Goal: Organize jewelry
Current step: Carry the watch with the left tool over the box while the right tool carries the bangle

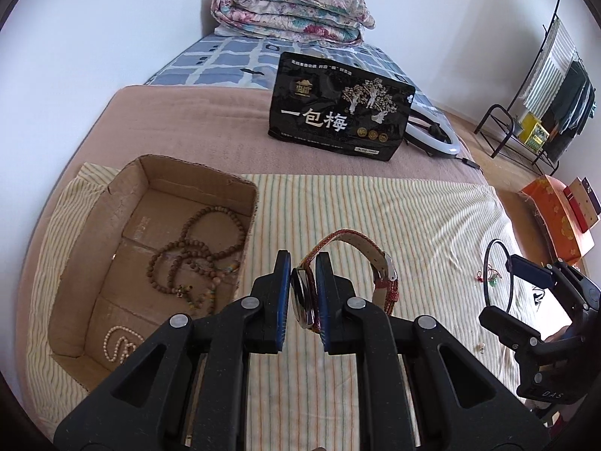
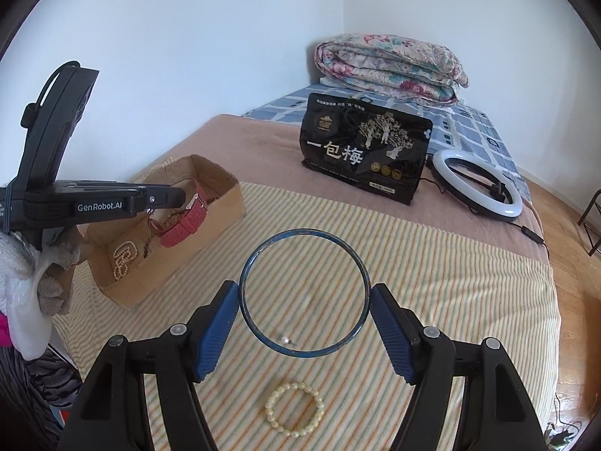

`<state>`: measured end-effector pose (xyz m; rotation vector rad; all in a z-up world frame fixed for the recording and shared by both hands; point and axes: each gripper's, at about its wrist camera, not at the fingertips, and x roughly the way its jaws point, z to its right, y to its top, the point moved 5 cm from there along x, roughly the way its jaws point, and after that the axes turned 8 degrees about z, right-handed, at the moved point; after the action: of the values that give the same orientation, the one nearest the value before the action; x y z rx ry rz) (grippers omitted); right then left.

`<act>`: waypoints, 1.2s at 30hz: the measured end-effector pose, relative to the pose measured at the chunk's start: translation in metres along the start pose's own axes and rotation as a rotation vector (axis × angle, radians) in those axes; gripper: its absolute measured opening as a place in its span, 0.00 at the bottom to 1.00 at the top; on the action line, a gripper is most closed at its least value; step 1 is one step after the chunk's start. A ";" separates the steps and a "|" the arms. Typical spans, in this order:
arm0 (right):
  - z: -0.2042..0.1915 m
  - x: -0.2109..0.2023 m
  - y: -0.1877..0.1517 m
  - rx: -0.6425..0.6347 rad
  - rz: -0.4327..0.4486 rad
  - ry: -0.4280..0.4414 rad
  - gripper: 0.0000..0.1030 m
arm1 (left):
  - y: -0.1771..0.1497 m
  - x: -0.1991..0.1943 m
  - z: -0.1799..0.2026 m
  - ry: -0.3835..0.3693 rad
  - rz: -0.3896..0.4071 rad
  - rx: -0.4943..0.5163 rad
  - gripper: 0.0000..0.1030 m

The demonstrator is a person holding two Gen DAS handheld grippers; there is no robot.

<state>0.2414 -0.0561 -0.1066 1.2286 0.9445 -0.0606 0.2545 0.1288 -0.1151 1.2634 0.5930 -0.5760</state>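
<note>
My left gripper (image 1: 303, 263) is shut on a wristwatch (image 1: 300, 297) with a red strap, held just right of the open cardboard box (image 1: 112, 203). The box holds a brown bead necklace (image 1: 195, 259) and a pearl strand (image 1: 120, 345). In the right wrist view the watch (image 2: 186, 218) hangs over the box (image 2: 225, 203). My right gripper (image 2: 305, 297) is shut on a thin dark blue bangle (image 2: 248, 263), held above the striped cloth (image 2: 450, 300). A pearl bracelet (image 2: 295, 409) and a small pearl earring (image 2: 286, 339) lie on the cloth below.
A black snack bag (image 1: 338, 109) stands on the bed behind the cloth, with a ring light (image 2: 477, 184) beside it and a folded quilt (image 1: 293, 11) at the back. Small trinkets (image 1: 488, 276) lie on the cloth. An orange box (image 1: 556, 221) sits off the bed.
</note>
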 end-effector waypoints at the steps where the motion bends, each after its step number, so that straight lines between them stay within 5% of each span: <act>1: -0.005 0.001 0.003 -0.001 0.007 0.006 0.71 | -0.001 -0.003 -0.006 0.006 0.003 -0.006 0.11; 20: -0.086 0.047 0.042 -0.007 0.055 0.118 0.71 | -0.024 -0.042 -0.104 0.128 0.036 -0.061 0.11; 36: -0.140 0.111 0.055 -0.032 0.024 0.201 0.71 | -0.047 -0.045 -0.149 0.194 0.003 -0.068 0.11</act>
<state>0.2590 0.1278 -0.1385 1.2322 1.1004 0.0977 0.1760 0.2675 -0.1459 1.2640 0.7655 -0.4294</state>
